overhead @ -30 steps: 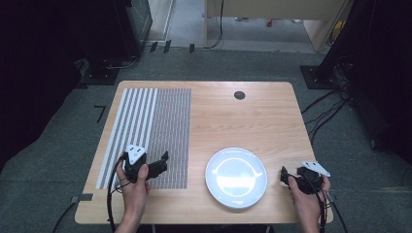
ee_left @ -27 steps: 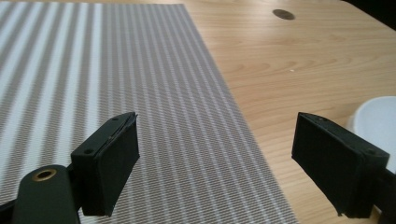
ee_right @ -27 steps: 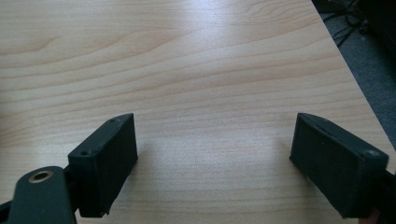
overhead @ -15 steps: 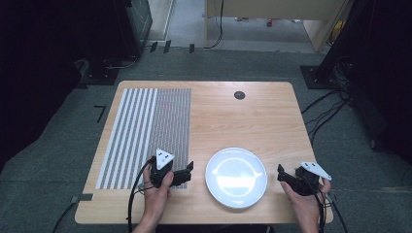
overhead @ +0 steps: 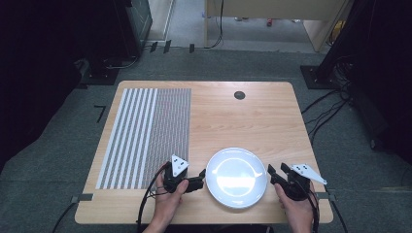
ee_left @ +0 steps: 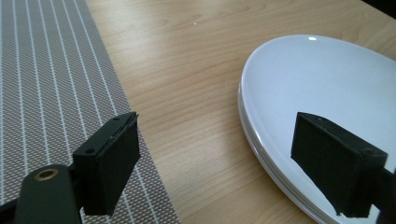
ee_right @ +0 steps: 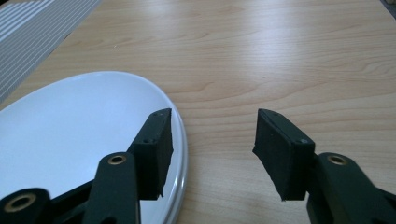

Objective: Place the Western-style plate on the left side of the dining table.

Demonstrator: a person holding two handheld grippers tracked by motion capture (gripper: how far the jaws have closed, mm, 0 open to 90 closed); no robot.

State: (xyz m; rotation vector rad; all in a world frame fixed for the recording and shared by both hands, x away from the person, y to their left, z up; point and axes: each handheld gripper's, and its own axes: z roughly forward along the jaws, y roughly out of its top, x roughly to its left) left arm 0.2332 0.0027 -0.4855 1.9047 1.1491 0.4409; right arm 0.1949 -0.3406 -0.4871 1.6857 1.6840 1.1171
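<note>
Bare table (overhead: 252, 121) beyond plate (overhead: 236, 177), grippers flanking.

plate (overhead: 236, 177) – plain glossy white | mat (overhead: 148, 137) – grey, white stripes, fine dotted weave | table (overhead: 252, 116) – light wood grain | grippers – black jaws

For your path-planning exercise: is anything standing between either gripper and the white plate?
Nothing visible does. Bare wooden table lies between the left gripper and the white plate; the right gripper, whose jaws have just been closing on nothing, sits at its opposite rim.
</note>
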